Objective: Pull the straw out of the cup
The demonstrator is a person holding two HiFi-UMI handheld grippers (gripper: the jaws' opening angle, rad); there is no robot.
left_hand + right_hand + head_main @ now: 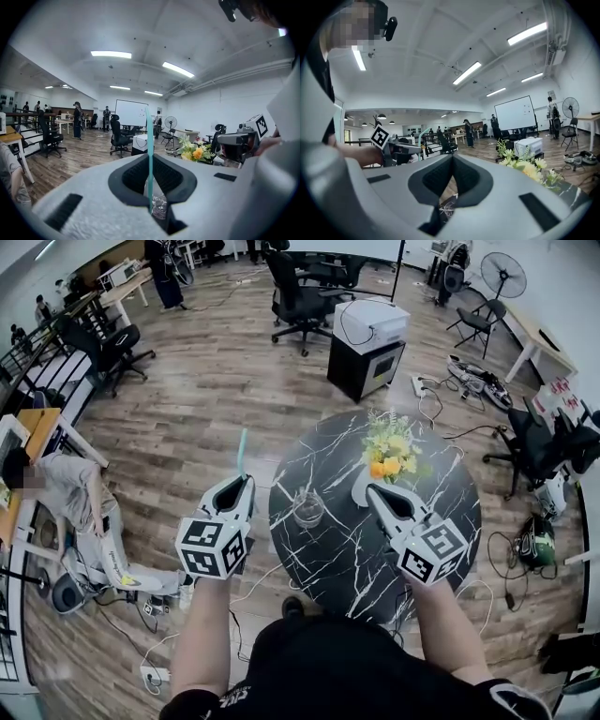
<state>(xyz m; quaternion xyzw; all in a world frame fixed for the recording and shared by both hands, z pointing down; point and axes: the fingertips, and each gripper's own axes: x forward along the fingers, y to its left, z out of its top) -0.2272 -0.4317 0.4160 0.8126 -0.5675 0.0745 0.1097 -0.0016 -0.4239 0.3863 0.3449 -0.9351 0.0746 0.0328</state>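
Evidently the pull itself was done: the left tongs point(246, 484) were clamped on the teal straw point(241, 451), which stood upright, left of the cup point(307, 507) and clear of it. The glass cup sat alone near the left edge of the black marbled tabletop point(441, 493). What seemed left, as a judgement, was only to carry the straw off or set it down. Right of the cup stood a vase of yellow flowers point(392, 454), and just beside that, also right of the cup, hovered the right tongs point(373, 493), their jaws together with nothing between them. The head view alone showed the cup with no straw in it and how far to its left the straw had come. The left gripper view alone showed the grip itself: the jaws pressed on the straw partway along it, most of it rising above them and a short end hanging below, with a blurred glimpse of clear glass through the gap behind it. The right gripper view alone confirmed that those jaws were empty, with only marbled tabletop visible past them.
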